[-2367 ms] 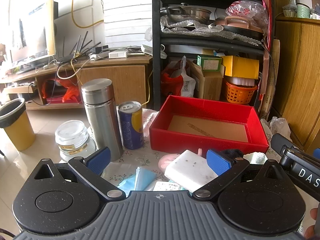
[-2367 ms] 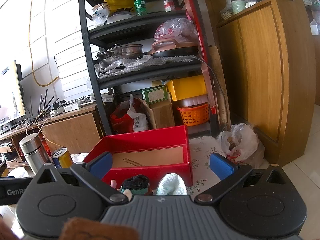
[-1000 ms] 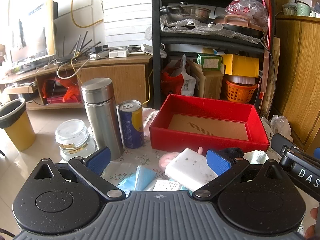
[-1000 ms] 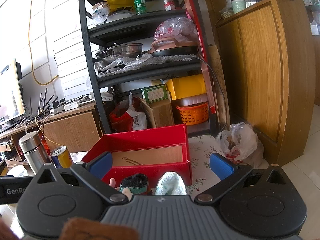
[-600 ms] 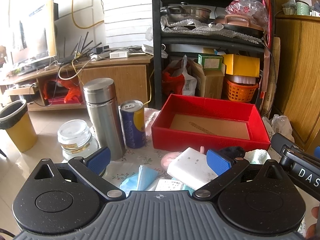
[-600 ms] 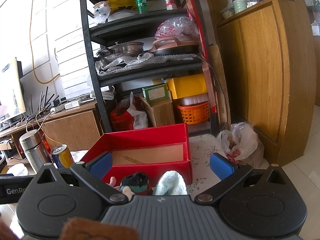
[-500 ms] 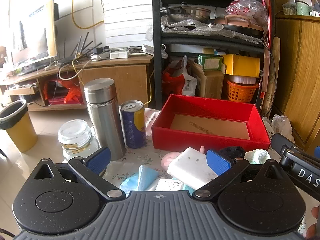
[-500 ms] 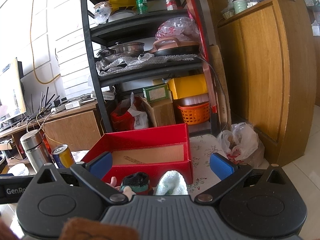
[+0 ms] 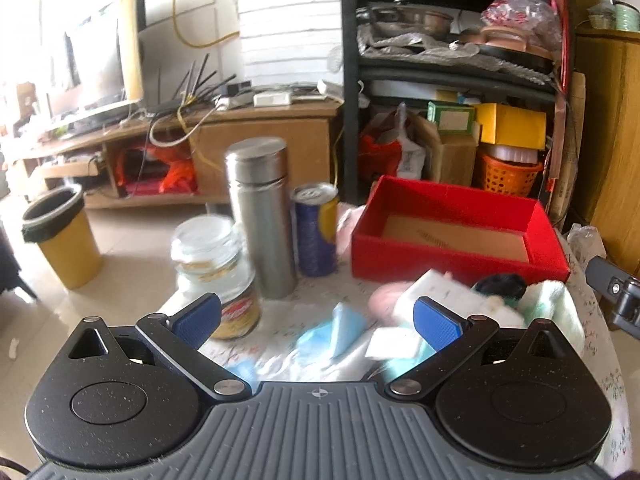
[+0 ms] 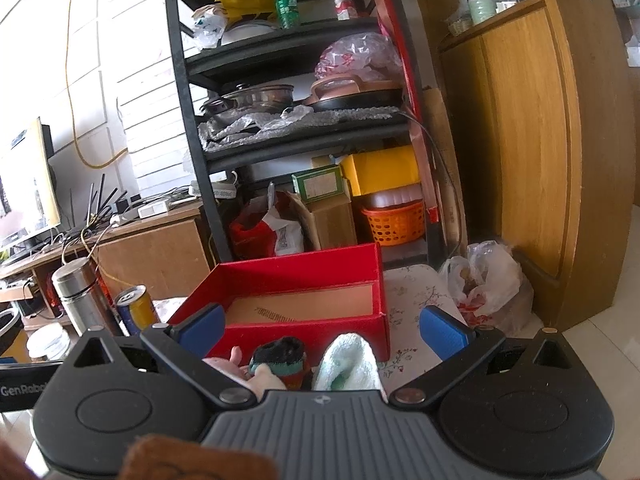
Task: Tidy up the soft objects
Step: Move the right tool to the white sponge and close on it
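Note:
An empty red box (image 9: 460, 200) with a brown floor stands on the flowered tablecloth. In front of it lie soft items: a blue cloth (image 9: 336, 332), a white sponge block (image 9: 436, 292), a pink toy (image 9: 382, 296), a dark sock (image 9: 500, 284) and a pale green towel (image 9: 554, 304). My left gripper (image 9: 318, 320) is open above the blue cloth, holding nothing. In the right wrist view, my right gripper (image 10: 322, 332) is open over the sock (image 10: 280, 354) and towel (image 10: 348, 360), just short of the box (image 10: 300, 272).
A steel flask (image 9: 262, 216), a blue-yellow can (image 9: 316, 232) and a glass jar (image 9: 216, 264) stand left of the box. A yellow bin (image 9: 64, 236) sits on the floor. A plastic bag (image 10: 488, 284) lies by the wooden cabinet (image 10: 540, 140). A black shelf rack (image 10: 288, 120) stands behind.
The left view is now blurred and the scene has slid to the right, so my left gripper has swung left. The right gripper has barely moved. Both stay open.

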Available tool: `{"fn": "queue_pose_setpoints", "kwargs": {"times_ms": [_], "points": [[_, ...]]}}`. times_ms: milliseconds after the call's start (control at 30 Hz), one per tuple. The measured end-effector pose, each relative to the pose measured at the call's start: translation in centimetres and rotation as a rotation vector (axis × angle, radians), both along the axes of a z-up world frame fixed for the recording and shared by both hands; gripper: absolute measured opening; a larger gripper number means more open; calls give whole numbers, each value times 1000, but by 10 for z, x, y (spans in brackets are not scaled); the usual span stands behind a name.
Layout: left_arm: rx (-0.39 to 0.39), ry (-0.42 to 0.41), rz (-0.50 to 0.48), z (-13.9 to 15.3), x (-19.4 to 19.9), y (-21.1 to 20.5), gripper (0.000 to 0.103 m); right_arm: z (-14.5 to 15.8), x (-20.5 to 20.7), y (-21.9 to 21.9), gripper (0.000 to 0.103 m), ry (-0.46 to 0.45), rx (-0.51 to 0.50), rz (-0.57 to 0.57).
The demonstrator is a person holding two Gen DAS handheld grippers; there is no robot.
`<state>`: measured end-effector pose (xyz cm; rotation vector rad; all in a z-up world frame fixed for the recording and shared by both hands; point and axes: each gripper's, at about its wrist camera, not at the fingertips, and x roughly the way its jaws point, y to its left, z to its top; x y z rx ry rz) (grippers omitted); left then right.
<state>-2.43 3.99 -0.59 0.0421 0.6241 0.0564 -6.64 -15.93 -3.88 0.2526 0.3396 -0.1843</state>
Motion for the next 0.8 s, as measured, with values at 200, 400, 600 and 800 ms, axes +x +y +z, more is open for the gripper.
{"fn": "queue_pose_setpoints", "kwargs": {"times_ms": [200,400,600,800], "points": [[-14,58,60,-7,-24,48,97,-5,-11,16,79,45,-22,104],[-88,164,90,-28,-33,81,97,-16,-16,44,79,104,-94,222],[-350,303,67,-50,-18,90,95,-19,-22,50,79,119,-97,236],[-340,383,182,-82,6,98,81,-22,-20,38,79,150,-72,237]]}}
